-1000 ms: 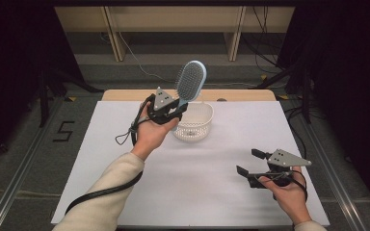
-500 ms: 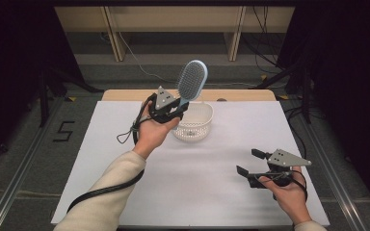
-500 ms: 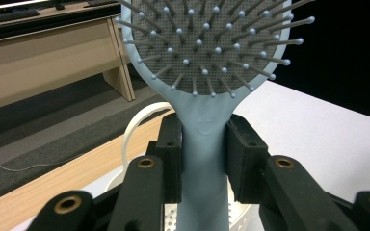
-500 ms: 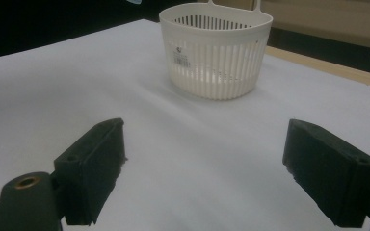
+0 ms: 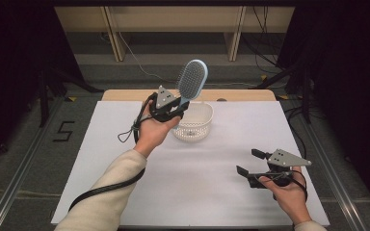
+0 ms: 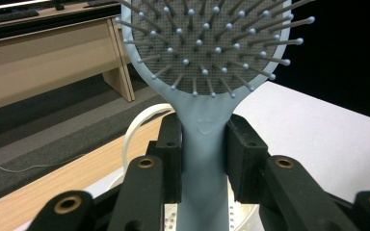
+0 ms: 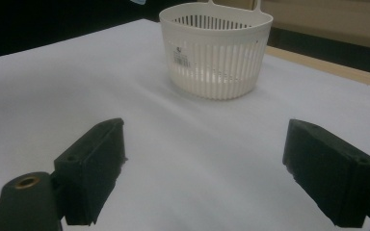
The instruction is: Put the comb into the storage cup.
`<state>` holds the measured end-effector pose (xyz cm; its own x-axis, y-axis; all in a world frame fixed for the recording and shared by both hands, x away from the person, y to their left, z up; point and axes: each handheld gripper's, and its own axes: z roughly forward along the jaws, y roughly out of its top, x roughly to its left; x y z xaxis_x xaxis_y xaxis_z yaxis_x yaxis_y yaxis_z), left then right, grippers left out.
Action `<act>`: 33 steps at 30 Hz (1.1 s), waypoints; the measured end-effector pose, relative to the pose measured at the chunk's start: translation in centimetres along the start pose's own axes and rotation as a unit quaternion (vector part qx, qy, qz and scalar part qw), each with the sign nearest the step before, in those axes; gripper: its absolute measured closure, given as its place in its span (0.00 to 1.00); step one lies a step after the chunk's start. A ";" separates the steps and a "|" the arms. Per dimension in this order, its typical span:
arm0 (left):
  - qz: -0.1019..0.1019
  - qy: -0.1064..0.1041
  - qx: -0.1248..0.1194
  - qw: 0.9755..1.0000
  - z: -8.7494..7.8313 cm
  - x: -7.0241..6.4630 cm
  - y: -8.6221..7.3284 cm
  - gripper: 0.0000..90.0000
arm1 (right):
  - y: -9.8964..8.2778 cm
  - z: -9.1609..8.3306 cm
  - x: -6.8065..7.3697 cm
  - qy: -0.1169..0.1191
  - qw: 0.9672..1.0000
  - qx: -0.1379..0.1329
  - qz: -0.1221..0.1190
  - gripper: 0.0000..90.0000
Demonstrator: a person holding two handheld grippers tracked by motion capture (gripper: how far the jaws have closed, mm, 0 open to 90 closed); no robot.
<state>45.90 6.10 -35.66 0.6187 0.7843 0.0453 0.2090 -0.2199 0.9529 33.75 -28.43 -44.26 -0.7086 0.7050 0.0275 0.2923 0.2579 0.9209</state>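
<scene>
A pale blue hairbrush (image 5: 191, 80) with grey bristles is held upright in the air by its handle (image 6: 204, 159). My left gripper (image 5: 176, 109) is shut on that handle, just above the left rim of a white slotted basket (image 5: 194, 122). In the left gripper view both black pads (image 6: 173, 159) press the handle's sides, with the basket rim (image 6: 137, 126) below. My right gripper (image 5: 249, 162) rests low over the white table cover at the front right, open with nothing between its pads (image 7: 96, 163). It faces the basket (image 7: 217, 50).
A white cover (image 5: 101, 144) lies over the wooden table (image 5: 236, 95), whose bare edge shows at the back. Cables and table legs stand on the dark floor beyond. A black cable (image 5: 101, 187) trails from the left forearm over the front edge.
</scene>
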 end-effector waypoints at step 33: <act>-0.003 0.005 0.001 1.000 0.8 0.5 -0.2 0.77 | 0.0 0.0 0.0 0.000 1.000 0.000 0.000 0.17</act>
<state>46.73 6.06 -36.06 0.6103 0.7911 0.0420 0.2151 -0.2166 0.9523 33.76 -28.43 -44.27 -0.7093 0.7044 0.0278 0.2923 0.2580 0.9209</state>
